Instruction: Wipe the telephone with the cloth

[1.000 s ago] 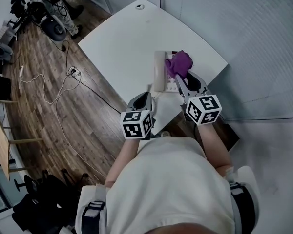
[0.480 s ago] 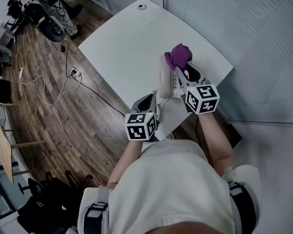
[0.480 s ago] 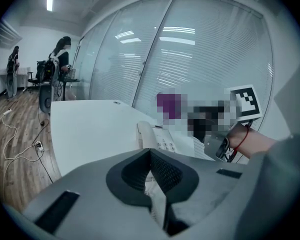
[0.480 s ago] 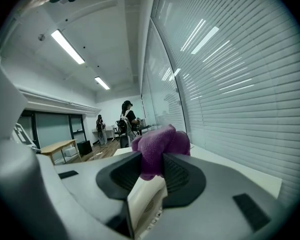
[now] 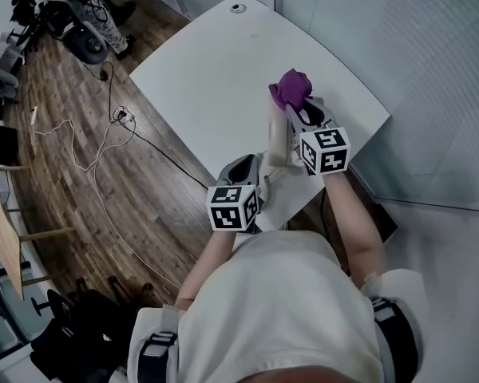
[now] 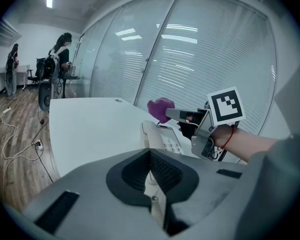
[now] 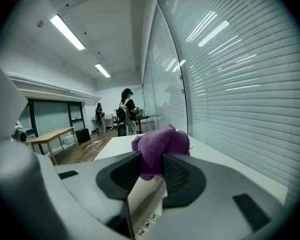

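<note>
Setting: open-plan office. Glass partition walls with slatted blinds point(image 6: 205, 59), ceiling strip lights point(image 7: 67, 32), wood-plank floor point(image 5: 72, 174) with trailing cables point(image 5: 80, 146) and a power strip point(image 5: 121, 118). White desk point(image 5: 215, 62) carries a desk telephone point(image 6: 165, 140); office chairs point(image 5: 84, 42) and standing people point(image 7: 126, 109) at the far end.

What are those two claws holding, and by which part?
The right gripper pinches the purple cloth by its near end, the rest bunched past the tips. The left gripper is shut, seemingly empty.
</note>
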